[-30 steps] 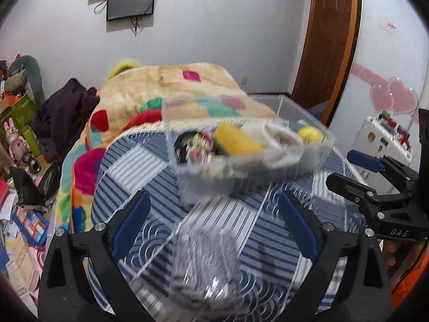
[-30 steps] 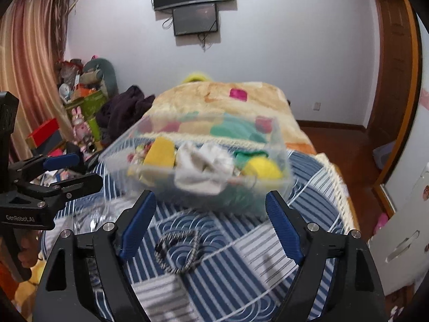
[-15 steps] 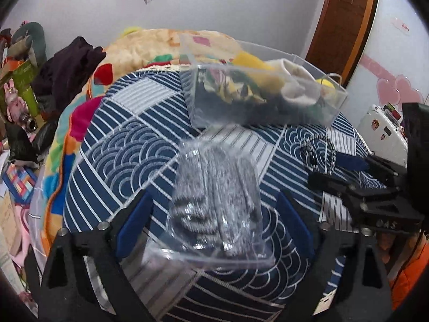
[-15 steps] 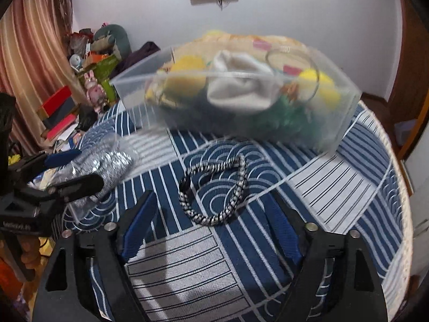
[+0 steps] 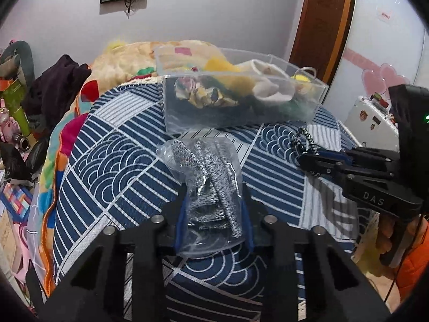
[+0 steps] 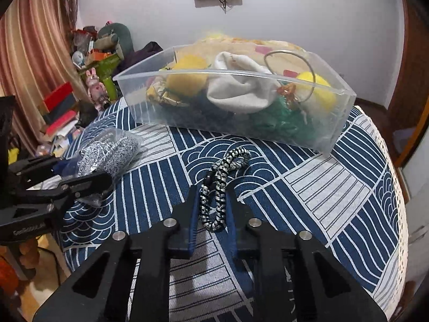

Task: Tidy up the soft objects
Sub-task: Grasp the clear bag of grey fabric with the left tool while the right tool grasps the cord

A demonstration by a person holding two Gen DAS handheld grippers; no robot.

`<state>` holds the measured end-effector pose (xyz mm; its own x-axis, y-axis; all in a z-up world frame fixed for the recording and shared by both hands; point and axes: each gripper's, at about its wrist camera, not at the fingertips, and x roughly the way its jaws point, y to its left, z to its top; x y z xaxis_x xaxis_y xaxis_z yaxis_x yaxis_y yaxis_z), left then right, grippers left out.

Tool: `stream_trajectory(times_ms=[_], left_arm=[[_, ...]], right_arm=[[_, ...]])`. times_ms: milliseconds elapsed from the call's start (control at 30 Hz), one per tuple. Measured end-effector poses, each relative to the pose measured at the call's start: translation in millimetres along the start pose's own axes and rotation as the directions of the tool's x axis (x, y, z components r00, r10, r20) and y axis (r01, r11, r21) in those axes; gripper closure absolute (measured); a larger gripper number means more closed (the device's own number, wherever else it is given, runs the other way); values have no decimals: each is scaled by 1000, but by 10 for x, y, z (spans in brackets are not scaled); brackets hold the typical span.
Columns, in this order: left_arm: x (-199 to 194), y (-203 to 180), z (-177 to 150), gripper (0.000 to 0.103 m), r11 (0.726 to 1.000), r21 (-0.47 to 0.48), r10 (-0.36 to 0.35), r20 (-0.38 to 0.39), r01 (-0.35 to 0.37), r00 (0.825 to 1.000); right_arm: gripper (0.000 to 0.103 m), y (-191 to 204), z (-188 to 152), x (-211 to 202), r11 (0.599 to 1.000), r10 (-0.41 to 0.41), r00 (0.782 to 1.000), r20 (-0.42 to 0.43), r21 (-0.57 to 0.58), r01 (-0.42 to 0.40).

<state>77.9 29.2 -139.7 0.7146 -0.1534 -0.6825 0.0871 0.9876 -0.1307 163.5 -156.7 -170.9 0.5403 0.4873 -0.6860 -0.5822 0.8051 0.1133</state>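
My left gripper is shut on a clear plastic bag of grey speckled knit items that lies on the blue patterned tablecloth. My right gripper is shut on a black-and-white braided cord loop on the same cloth. The bag also shows in the right wrist view, and the cord in the left wrist view. A clear plastic bin of soft things stands just behind both; it also shows in the left wrist view.
The bin holds yellow plush, a white cloth, green fabric and a metal ring. A bed with a colourful blanket lies behind the table. Clutter, toys and books fill the floor at left. A white cabinet stands at right.
Both grippers have gone from wide open to shut, the left on the bag and the right on the cord. Both have moved forward and down toward the table.
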Motion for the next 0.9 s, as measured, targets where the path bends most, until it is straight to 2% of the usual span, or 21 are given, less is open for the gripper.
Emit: stream_trajectory(times_ms=[200, 433, 900], left_arm=[[-163, -54, 94, 73, 1000, 17, -8, 50, 7, 999], [-392, -113, 306, 73, 999, 41, -11, 133, 6, 991], [-339, -45, 944, 73, 1000, 19, 15, 237, -21, 971]], right_arm=[[89, -38, -1, -122, 1000, 5, 999, 38, 27, -6], [89, -3, 140, -354, 1000, -3, 992, 125, 21, 0], [89, -27, 686, -576, 1000, -16, 953, 301, 8, 14]])
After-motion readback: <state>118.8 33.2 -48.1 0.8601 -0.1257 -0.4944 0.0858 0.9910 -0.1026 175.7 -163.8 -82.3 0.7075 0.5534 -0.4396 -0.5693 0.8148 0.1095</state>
